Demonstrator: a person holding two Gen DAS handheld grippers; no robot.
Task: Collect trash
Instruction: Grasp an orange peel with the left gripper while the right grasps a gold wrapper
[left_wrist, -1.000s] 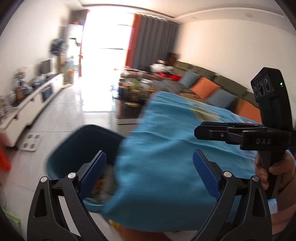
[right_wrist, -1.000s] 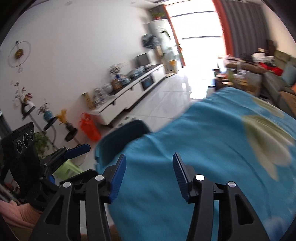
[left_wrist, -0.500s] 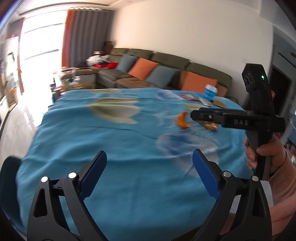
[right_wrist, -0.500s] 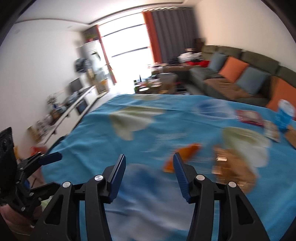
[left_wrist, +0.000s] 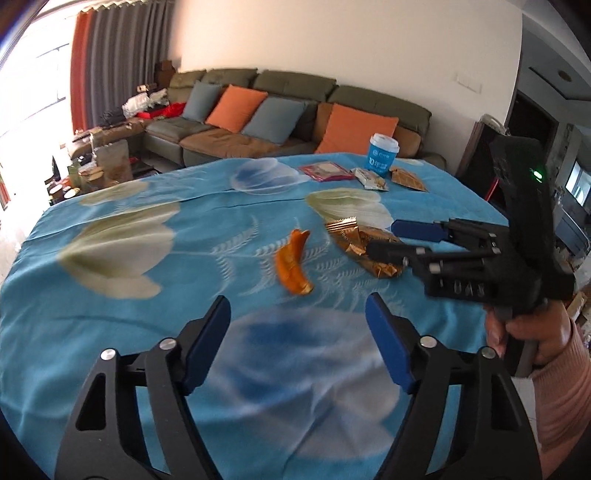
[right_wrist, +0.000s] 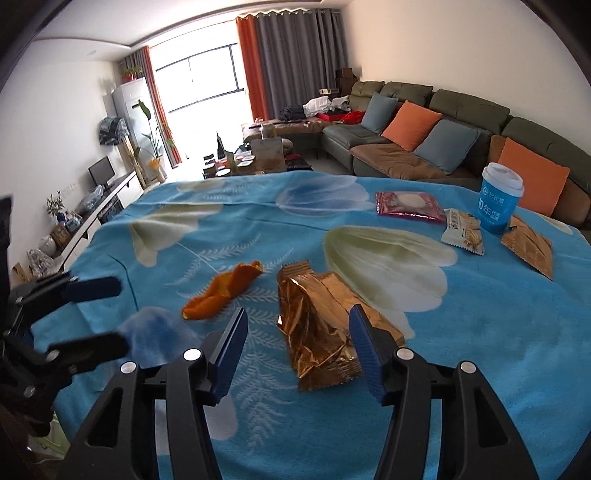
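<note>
Two grippers hover over a blue floral tablecloth (right_wrist: 480, 332): the right gripper (right_wrist: 295, 343), jaws released, frames a crumpled gold wrapper (right_wrist: 317, 328) at 12 o'clock, while the left gripper (left_wrist: 297, 334), also spread and empty, faces an orange peel (left_wrist: 291, 264) at 12 o'clock. A blue paper cup (right_wrist: 500, 199) and three snack packets lie at 2 o'clock.

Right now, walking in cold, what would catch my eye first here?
Probably the bright blue flowered cloth covering the table, with a crumpled gold wrapper lying just ahead of the open right claw. An orange peel lies left of the wrapper, and a blue cup stands at the far right edge among more packets. Behind it all runs a long sofa with orange and grey cushions.
</note>
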